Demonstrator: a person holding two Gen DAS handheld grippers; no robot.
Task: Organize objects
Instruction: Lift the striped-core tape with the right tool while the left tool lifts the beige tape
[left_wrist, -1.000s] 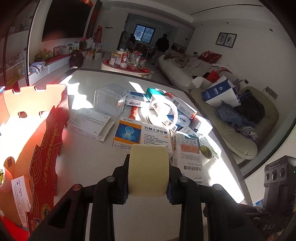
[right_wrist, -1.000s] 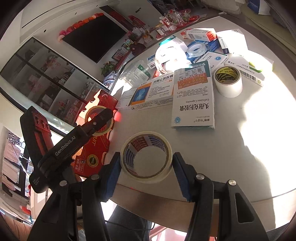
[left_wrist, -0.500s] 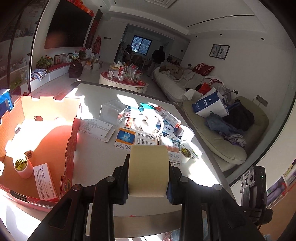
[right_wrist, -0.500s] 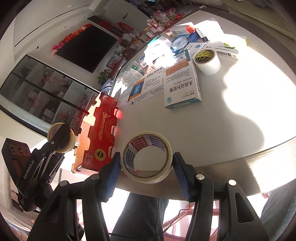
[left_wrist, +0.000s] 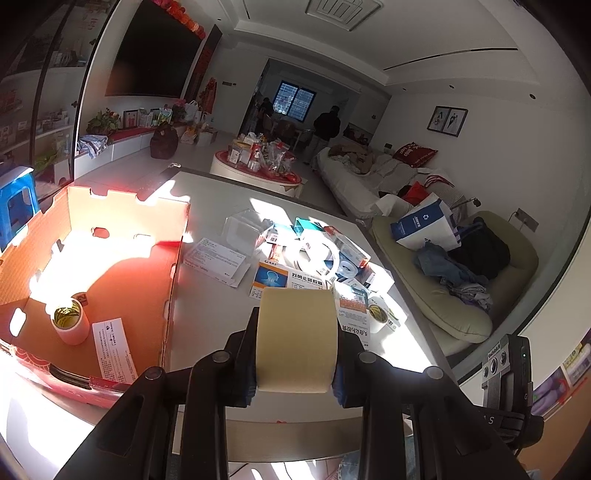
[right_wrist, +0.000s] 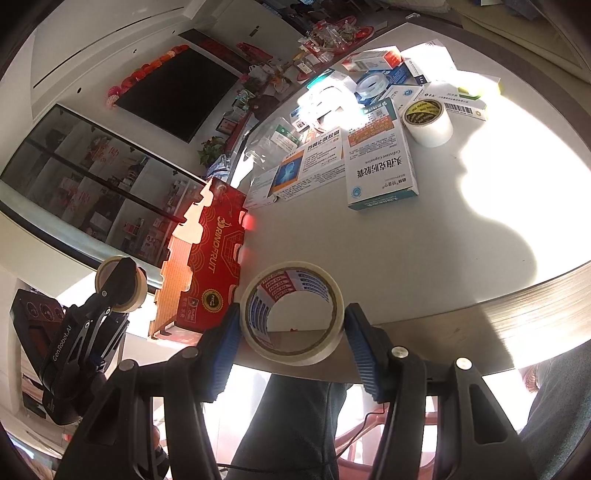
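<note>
The left gripper (left_wrist: 297, 345) clamps a wide, matte beige tape roll (left_wrist: 297, 338) by its flat sides, low in the centre of the left wrist view. Beyond it, at left, lies the open red cardboard box (left_wrist: 168, 295) with notched corrugated walls, holding an upright yellow-cored tape roll (left_wrist: 70, 321) and a flat white carton. The right gripper (right_wrist: 291, 330) pinches a glossy clear tape roll (right_wrist: 291, 314), with a printed blue-and-red core, between ribbed blue pads (right_wrist: 223, 343) at bottom centre of its view, over the smooth pale table (right_wrist: 424, 236) edge. Farther up sit rectangular medicine boxes (right_wrist: 380, 166) and a white tape roll (right_wrist: 428, 122). Compared with a second ago, the left wrist view now sits higher and farther back, taking in the whole box interior, and both rolls remain gripped.
</note>
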